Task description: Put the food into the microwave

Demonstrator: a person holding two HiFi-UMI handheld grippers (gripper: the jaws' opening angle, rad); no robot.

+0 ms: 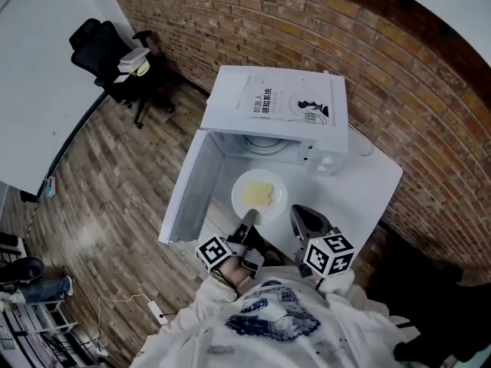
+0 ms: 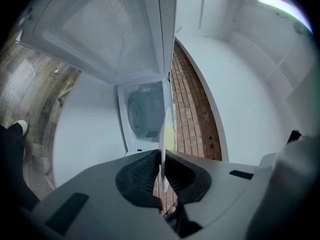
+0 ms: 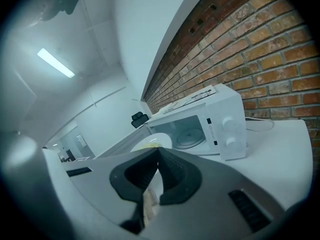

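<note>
Brick wall (image 1: 383, 67), white surface (image 1: 370, 184): microwave (image 1: 280, 102) open, plate (image 1: 238, 198) of food (image 1: 259, 193) just before it, not yet inside, rim pinched in left gripper (image 1: 249, 218) fingers; right gripper (image 1: 305, 219) fingers pressed together, empty.

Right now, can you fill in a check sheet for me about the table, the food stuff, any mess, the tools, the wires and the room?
Surface: white table, bare around the microwave.
Job's things: white microwave, its door swung wide open; white plate with yellow food in front of the opening, not yet inside.
Clutter: nothing seen.
Tools: left tool shut on the plate's rim; right tool shut, empty, beside the plate.
Cables: cord on the table by the microwave; white power strip with its cable on the floor.
Surroundings: brick wall, wooden floor, black office chair.
</note>
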